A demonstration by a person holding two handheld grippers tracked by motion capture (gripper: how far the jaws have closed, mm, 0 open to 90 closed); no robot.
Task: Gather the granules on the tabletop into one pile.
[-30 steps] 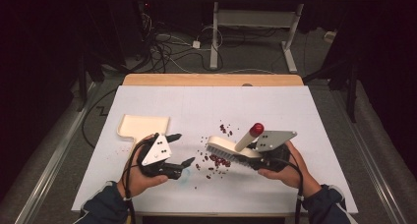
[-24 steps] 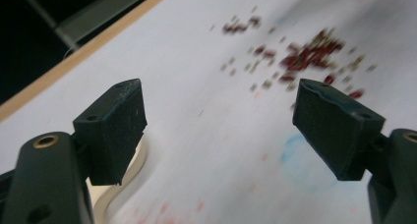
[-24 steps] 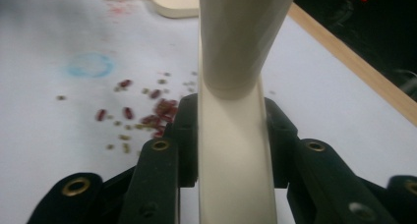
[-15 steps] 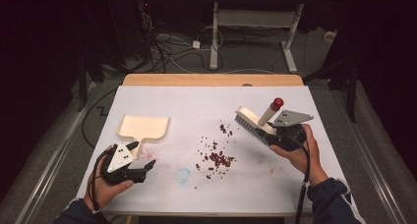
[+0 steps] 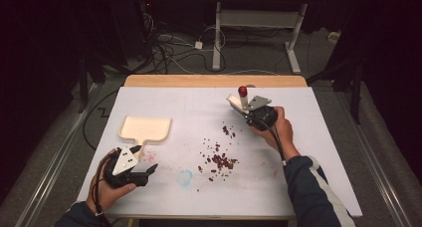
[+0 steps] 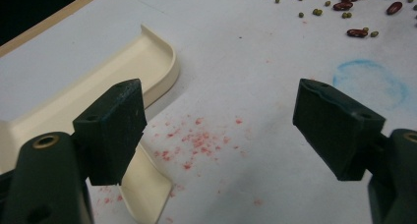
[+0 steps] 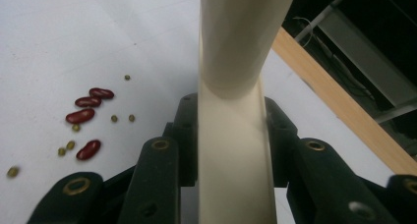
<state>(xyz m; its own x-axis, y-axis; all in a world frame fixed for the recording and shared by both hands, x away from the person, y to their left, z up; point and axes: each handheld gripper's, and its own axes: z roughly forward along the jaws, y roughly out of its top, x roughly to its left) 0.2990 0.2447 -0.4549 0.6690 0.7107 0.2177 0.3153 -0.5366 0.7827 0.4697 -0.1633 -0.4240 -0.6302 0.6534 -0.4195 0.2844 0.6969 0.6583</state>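
Two tools: cream plastic brush, light and stiff, handle clamped in right gripper; cream plastic dustpan at ten o'clock of beans, left gripper fingers wide beside its handle.

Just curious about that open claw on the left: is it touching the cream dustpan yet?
Cannot tell. In the left gripper view, the left gripper stands open, one jaw overlapping the dustpan handle, with no clear contact or gap.

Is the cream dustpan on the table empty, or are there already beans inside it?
Empty. The dustpan shows a bare cream inside in the high view, and the beans lie scattered on the table, apart from it.
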